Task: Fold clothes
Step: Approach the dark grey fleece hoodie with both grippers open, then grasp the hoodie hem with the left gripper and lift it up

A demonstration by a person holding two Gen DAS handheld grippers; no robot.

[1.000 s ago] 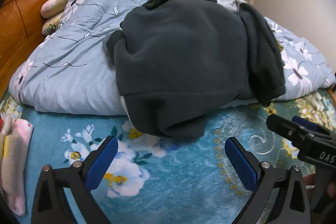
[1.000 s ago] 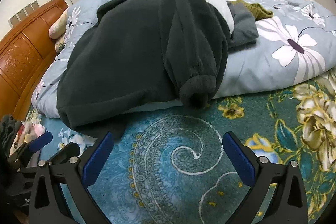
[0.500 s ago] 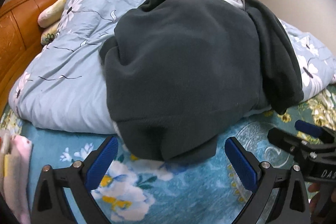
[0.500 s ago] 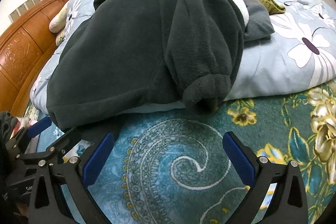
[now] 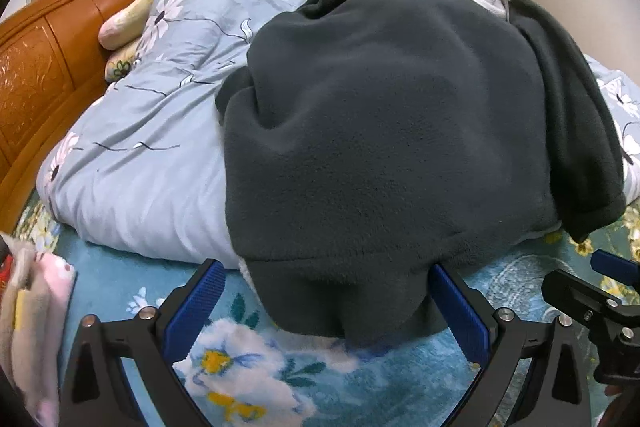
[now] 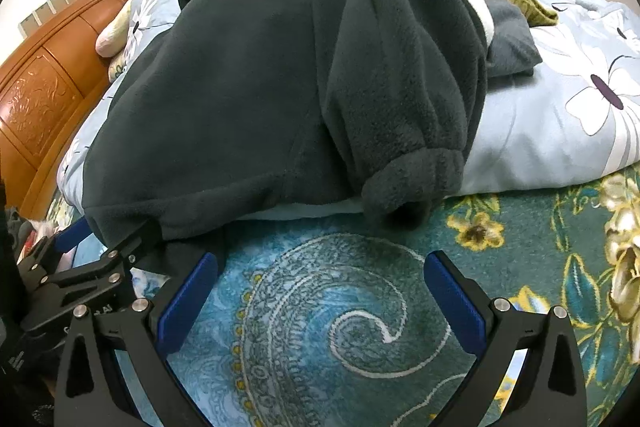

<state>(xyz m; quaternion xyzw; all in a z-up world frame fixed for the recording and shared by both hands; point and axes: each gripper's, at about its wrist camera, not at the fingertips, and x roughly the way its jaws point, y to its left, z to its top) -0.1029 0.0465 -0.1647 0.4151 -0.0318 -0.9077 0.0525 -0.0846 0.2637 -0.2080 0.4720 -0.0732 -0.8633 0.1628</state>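
Note:
A dark grey fleece sweater (image 5: 380, 147) lies draped over a bunched light blue floral duvet (image 5: 152, 131) on the bed. Its hem hangs down onto the teal floral sheet. My left gripper (image 5: 326, 303) is open, and the hem's lower left corner sits between its blue fingers. My right gripper (image 6: 320, 291) is open and empty, over the sheet just in front of the sweater (image 6: 280, 75). The sweater's right sleeve cuff (image 6: 408, 191) hangs just beyond it. The left gripper also shows at the left of the right wrist view (image 6: 96, 247), at the hem.
An orange wooden headboard (image 5: 36, 67) and pillows (image 5: 124, 23) are at the left. Pink and cream fabric (image 5: 28, 307) lies at the near left. A grey garment and an olive one (image 6: 532, 11) lie on the duvet at the right. The teal patterned sheet (image 6: 360, 327) covers the near bed.
Both grippers have moved forward toward the sweater. The hem corner now lies between the left gripper's open fingers. Both stay open.

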